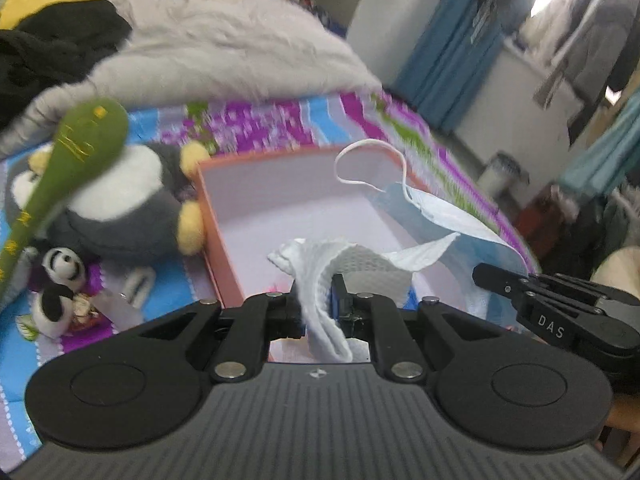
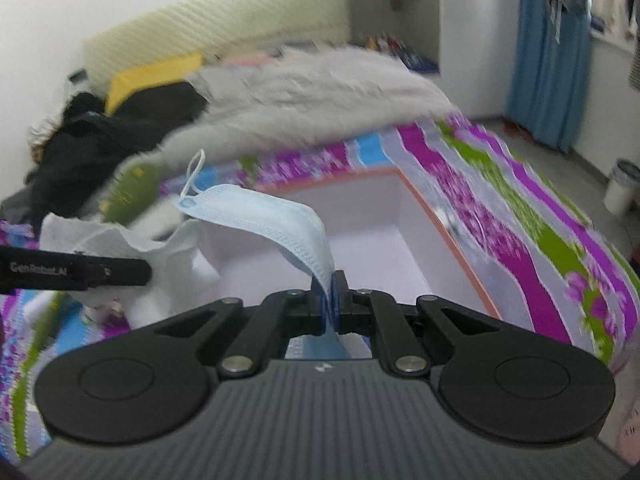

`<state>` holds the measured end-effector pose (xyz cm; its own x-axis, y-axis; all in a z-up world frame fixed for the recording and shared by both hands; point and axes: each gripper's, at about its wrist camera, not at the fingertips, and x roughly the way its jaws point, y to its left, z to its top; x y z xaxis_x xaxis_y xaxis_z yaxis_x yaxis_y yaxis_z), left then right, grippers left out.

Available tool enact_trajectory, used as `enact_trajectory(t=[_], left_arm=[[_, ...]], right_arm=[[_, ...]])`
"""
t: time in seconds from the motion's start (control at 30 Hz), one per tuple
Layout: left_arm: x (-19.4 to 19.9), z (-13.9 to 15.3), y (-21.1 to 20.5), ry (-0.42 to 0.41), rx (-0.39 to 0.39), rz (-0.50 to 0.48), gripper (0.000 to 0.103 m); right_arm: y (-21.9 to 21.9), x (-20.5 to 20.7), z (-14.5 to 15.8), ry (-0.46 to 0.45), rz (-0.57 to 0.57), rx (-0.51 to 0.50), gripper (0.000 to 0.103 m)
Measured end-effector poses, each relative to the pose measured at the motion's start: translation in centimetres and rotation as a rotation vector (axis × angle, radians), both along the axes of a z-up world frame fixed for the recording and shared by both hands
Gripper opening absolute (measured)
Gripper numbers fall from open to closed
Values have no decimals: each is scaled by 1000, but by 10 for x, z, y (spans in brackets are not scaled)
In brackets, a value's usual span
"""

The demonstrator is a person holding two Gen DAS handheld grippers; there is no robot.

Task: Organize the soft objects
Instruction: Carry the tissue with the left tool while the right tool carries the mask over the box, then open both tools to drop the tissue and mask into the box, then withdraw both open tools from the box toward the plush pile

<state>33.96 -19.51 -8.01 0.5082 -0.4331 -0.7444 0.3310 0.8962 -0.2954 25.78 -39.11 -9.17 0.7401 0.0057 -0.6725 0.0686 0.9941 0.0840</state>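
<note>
- The left gripper [image 1: 320, 300] is pinched tight on a white paper towel [image 1: 344, 264] — jaws narrow, the embossed sheet bunched between the pads and flopping forward over the orange box [image 1: 212, 216].
- The right gripper [image 2: 329, 300] has its jaws almost fully together on a blue face mask [image 2: 280, 220], clamped at one end so the rest arcs up and away, its ear loop [image 2: 194, 176] dangling free.
- Both limp items hang over the box's pale interior, which looks bare where it shows; that reads as the drop spot, with each piece held by an edge so it can fall clear on release.
- The box sits on the patterned bedsheet [image 2: 500, 216], open side up, easy to reach from above.
- Left of the box wait a grey penguin plush [image 1: 120, 200], a small panda toy [image 1: 60, 280] and a green plush piece [image 1: 80, 136] — still outside, apparently next in line.
- A fluffy grey blanket [image 1: 224, 40] and dark clothing [image 1: 52, 48] are heaped behind, well apart from the box.
- The background is smeared, so finer detail is hard to tell.
</note>
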Motion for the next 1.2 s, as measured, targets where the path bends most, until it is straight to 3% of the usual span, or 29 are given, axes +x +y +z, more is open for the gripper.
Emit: enact_trajectory(t=[0.27,0.43,0.5,0.53,0.57,0.63,0.83,1.2], left_arm=[[23,-47,-21,142,26,-20,14],[22,-53,-26,149,49,-19,14],[21,-52,-27,153,51,-18,14],[20,-51,-28,149,66,-17,20],[20,-51,-29,146,85,-13,34],[18,-47,-30,133,90,-15,52],[8,-30,-24,82,69,-25,52],[-35,27,5,-121,52,-28,53]], right_arm=[[-22,9,-46,132,-29,17,8],[-31,10,-54,160,-45,53,11],[-35,10,-56,161,-50,78,22],[-36,8,-56,159,-51,84,36],[-35,6,-55,153,-49,85,42],[-36,4,-52,143,-44,84,58],[-34,-4,-39,91,-34,82,60],[-15,-35,2,-71,-5,90,60]])
